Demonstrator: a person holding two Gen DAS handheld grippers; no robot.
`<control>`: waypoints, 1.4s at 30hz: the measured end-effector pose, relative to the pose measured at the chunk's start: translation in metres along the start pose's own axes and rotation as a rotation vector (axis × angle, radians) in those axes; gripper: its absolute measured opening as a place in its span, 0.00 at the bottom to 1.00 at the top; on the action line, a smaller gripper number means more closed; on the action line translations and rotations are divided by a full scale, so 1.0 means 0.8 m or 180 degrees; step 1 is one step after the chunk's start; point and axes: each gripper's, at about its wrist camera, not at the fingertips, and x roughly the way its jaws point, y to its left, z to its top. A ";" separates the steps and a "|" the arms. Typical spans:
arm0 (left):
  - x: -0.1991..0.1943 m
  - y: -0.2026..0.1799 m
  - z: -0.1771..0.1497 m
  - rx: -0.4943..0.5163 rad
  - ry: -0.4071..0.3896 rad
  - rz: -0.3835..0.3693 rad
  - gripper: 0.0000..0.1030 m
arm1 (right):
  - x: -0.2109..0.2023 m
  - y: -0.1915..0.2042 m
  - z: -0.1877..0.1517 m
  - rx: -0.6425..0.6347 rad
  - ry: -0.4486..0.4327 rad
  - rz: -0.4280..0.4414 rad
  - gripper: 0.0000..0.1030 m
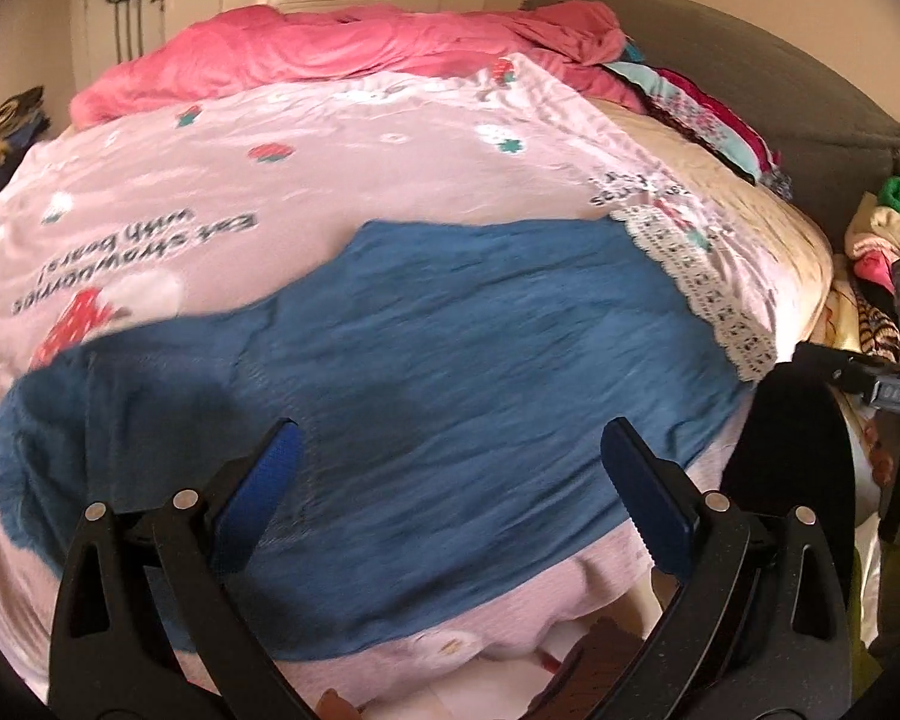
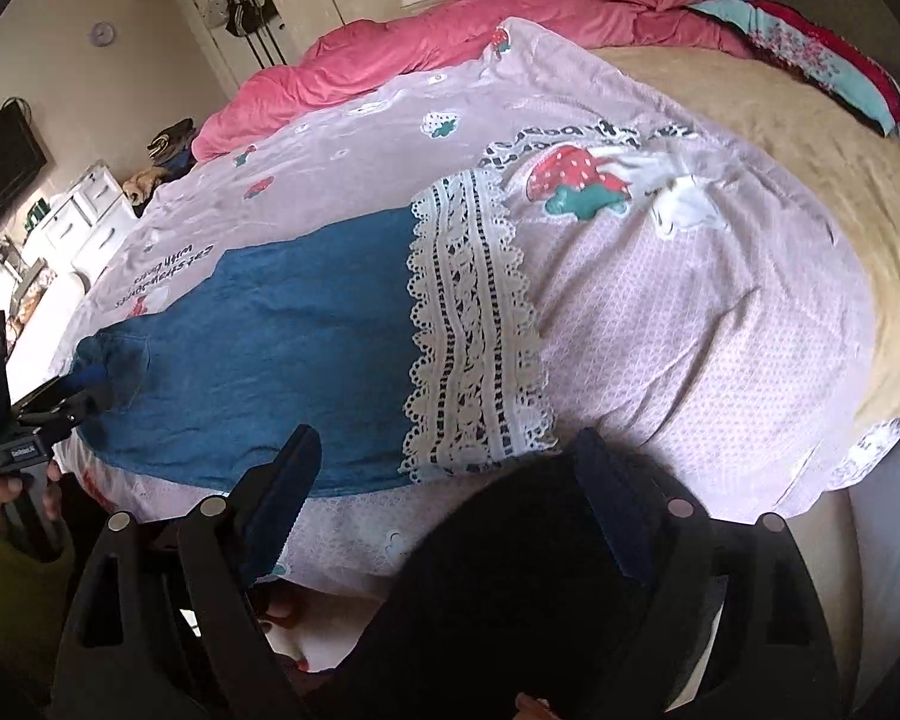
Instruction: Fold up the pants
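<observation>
Blue pants (image 1: 450, 330) lie flat across a pink strawberry-print blanket (image 1: 270, 138) on the bed, with a white lace hem (image 2: 474, 324) at their right end. My left gripper (image 1: 450, 444) hovers open just above the waist half of the pants, nothing between its blue pads. The right wrist view shows that left gripper (image 2: 84, 390) over the waist end of the pants (image 2: 282, 348). My right gripper (image 2: 447, 447) stands wide open at the near edge, close to the lace hem and holding nothing. A dark rounded shape (image 2: 540, 570) covers its right finger.
A rumpled pink duvet (image 1: 330, 54) lies along the bed's far side, with folded colourful clothes (image 1: 708, 114) by the grey headboard (image 1: 750, 60). More clothes (image 1: 882, 228) are piled beyond the bed's right edge. White drawers (image 2: 84, 210) and a wardrobe stand behind.
</observation>
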 end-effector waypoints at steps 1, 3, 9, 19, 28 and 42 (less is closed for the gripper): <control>0.001 -0.006 0.005 0.0032 -0.0002 -0.0016 0.91 | 0.003 0.000 -0.002 0.0014 0.0023 0.0015 0.83; 0.006 -0.020 0.018 0.0111 -0.0014 -0.0057 0.91 | 0.007 -0.002 -0.003 0.0050 0.0019 0.0035 0.83; 0.035 -0.060 0.055 0.0373 0.0050 -0.0101 0.91 | 0.014 -0.006 0.002 0.0135 0.0002 0.0102 0.83; 0.109 -0.128 0.125 0.0862 0.0174 -0.0287 0.91 | 0.031 -0.009 0.013 0.0213 0.0040 0.0100 0.83; 0.199 -0.156 0.182 0.1043 0.0492 -0.0493 0.91 | 0.050 -0.017 0.022 0.0339 0.0154 0.0094 0.83; 0.288 -0.155 0.197 0.1048 0.0924 -0.1179 0.57 | 0.060 -0.013 0.020 0.0262 0.0177 0.0219 0.33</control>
